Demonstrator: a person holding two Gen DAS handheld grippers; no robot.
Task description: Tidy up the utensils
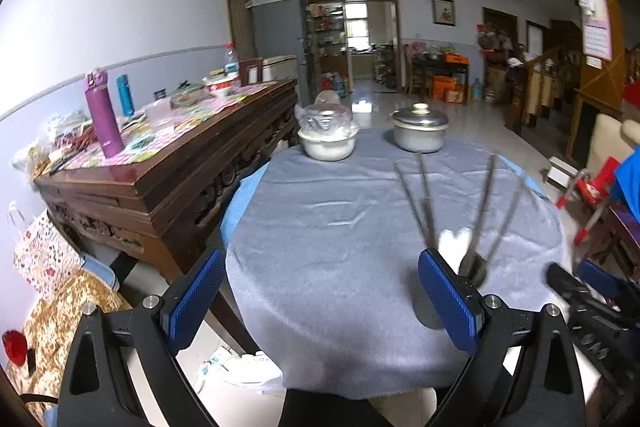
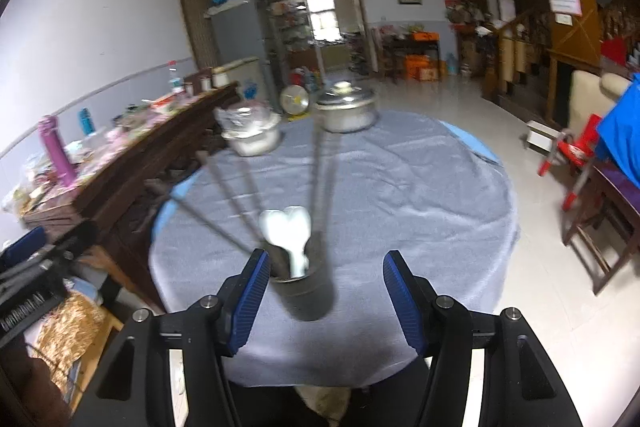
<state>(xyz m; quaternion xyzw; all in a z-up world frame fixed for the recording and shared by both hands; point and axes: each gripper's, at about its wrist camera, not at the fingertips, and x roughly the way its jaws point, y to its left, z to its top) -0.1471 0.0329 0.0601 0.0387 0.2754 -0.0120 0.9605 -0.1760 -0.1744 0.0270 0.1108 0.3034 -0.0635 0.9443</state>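
Note:
A dark metal utensil holder point(image 2: 308, 291) stands near the front of the round table covered by a grey cloth point(image 2: 400, 187). It holds two white spoons point(image 2: 286, 225) and several metal chopsticks point(image 2: 236, 183) that fan out upward. In the left wrist view the holder point(image 1: 474, 267) sits just past the right finger, with the spoons point(image 1: 456, 241) and chopsticks point(image 1: 424, 195) in it. My right gripper point(image 2: 322, 293) is open and empty, its fingers on either side of the holder, not touching. My left gripper point(image 1: 320, 295) is open and empty, to the left of the holder.
A lidded metal pot point(image 1: 420, 129) and a white bowl under plastic wrap point(image 1: 328, 139) stand at the table's far side. A cluttered wooden sideboard point(image 1: 168, 163) with a purple bottle point(image 1: 103, 115) runs along the left. Red chairs point(image 2: 576, 151) stand to the right.

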